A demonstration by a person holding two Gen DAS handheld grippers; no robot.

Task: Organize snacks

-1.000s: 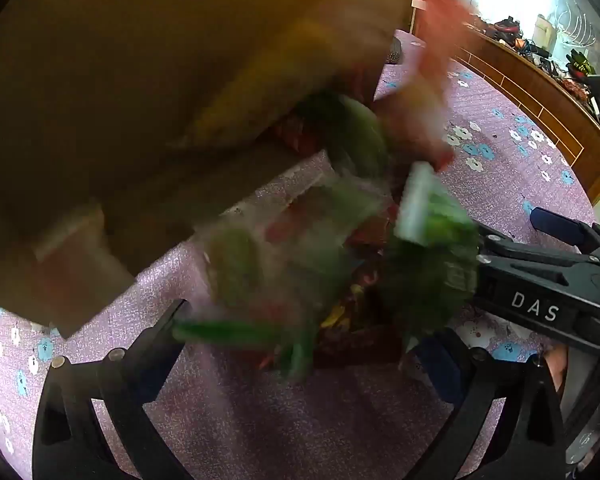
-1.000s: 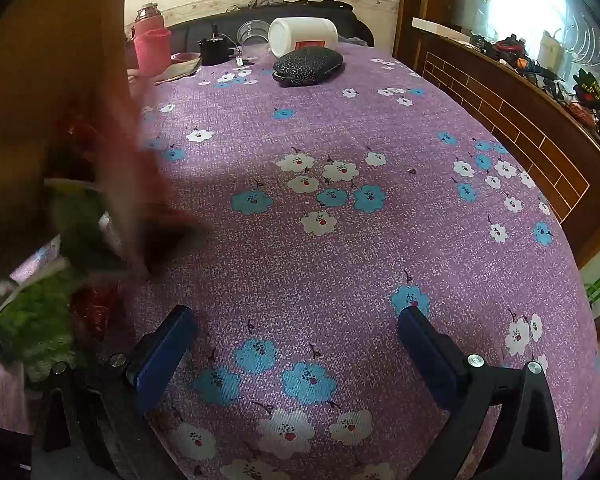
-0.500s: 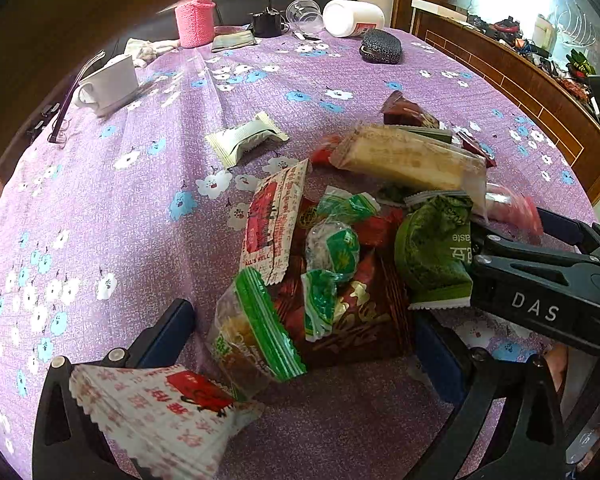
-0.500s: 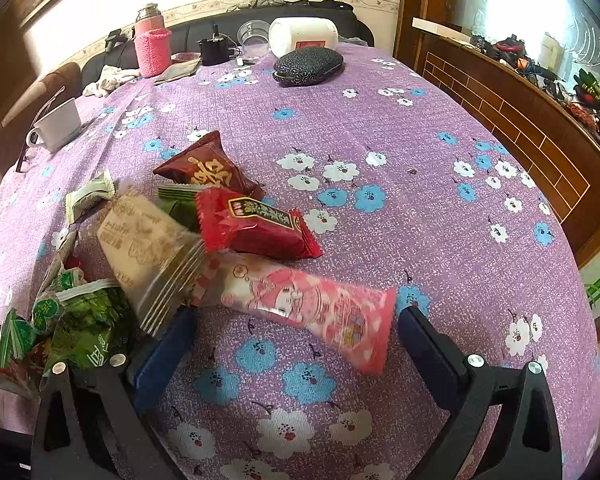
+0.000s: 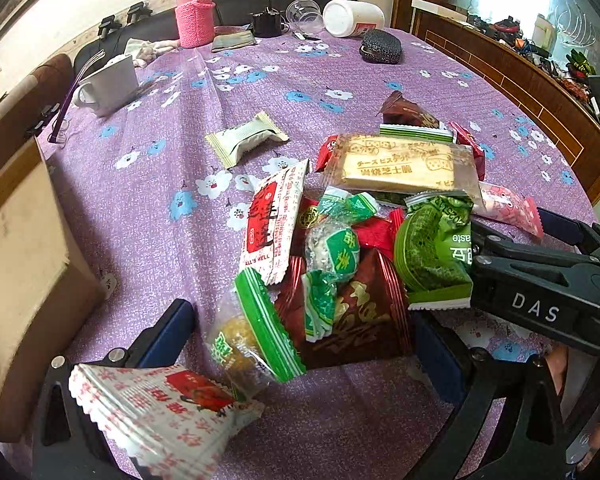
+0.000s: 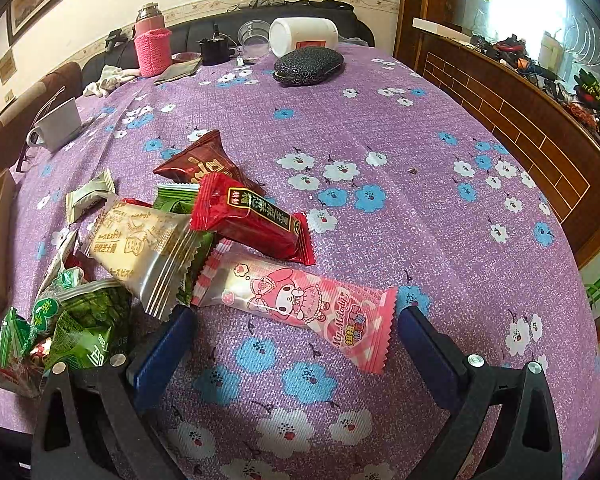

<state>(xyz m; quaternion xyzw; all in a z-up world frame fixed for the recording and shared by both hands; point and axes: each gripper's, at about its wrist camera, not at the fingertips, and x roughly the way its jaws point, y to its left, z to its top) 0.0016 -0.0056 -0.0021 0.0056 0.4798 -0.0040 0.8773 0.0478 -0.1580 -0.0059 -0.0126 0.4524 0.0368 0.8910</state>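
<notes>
A heap of snack packets (image 5: 352,248) is seen settled on the purple flowered bench (image 6: 380,184), where a second ago only a blur beneath a tipped cardboard box was recorded. The box (image 5: 24,264) is now shown at the bench's left edge. The left tool (image 5: 304,336) is held wide open around the heap's near side, nothing gripped. The right tool (image 6: 296,340) is likewise spread empty, a pink packet (image 6: 300,300) lying between its fingers. Only the left view shows a pale packet (image 5: 246,138) lying apart towards the bench's middle and a red-and-white packet (image 5: 156,408) resting on the tool's frame.
</notes>
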